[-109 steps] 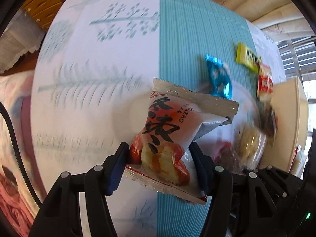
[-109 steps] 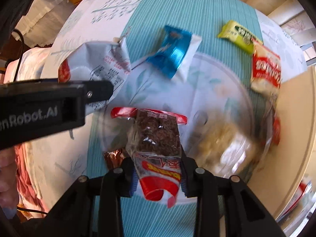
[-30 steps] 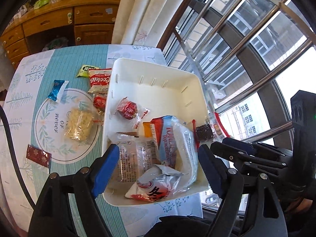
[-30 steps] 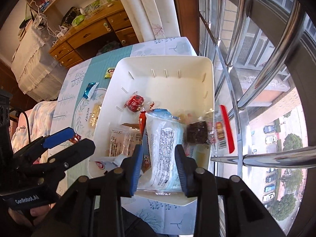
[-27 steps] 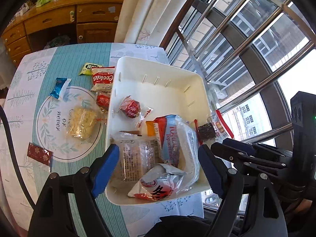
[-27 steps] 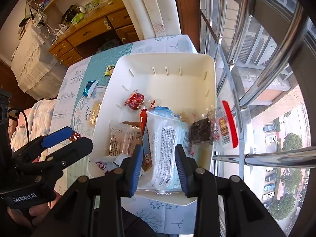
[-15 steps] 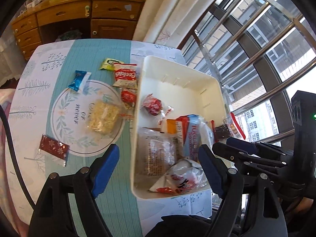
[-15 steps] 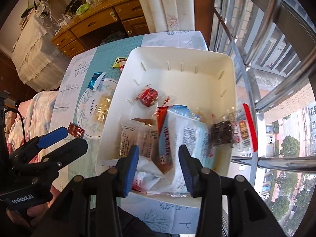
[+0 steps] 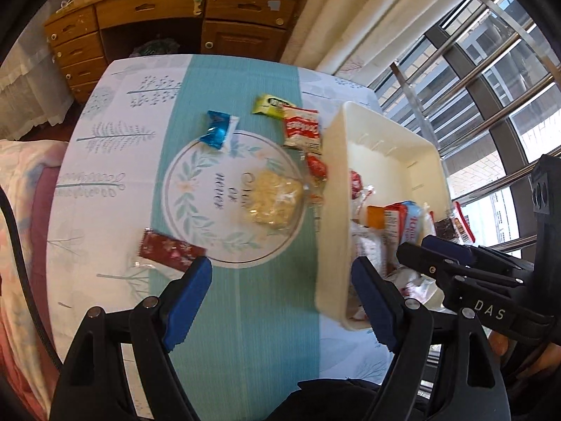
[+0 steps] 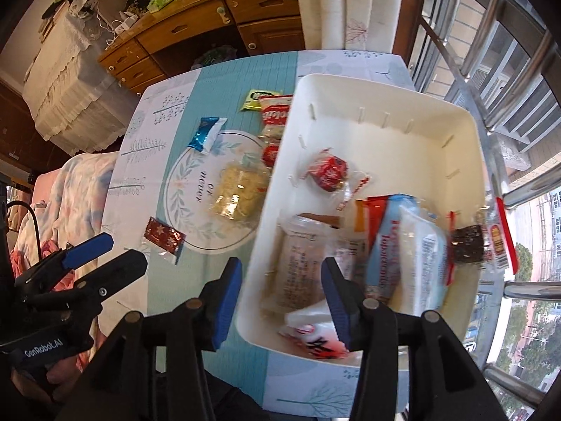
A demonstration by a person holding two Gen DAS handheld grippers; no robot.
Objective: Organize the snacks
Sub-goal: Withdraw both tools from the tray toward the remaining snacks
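On the table, a white cloth (image 9: 105, 161) with a teal centre band and a printed wreath circle bears loose snacks. At twelve o'clock stands a wooden desk (image 9: 168, 10) with drawers; at two o'clock, a barred window (image 9: 491, 80).

Left gripper (image 9: 280, 291): jaws spread wide, nothing between them, above the teal band. Dark red packet (image 9: 170, 249) lies at ten o'clock just beyond its left finger; clear bag of pale snack (image 9: 277, 198) at twelve o'clock; blue packet (image 9: 217, 129) and green packet (image 9: 271, 105) farther on.

Right gripper (image 10: 282, 301): jaws have just been opening, parted and empty, straddling the near left wall of the white bin (image 10: 385, 94). Bin contents: red candy (image 10: 329, 172), blue-white pack (image 10: 403, 249), brown bar (image 10: 466, 242).
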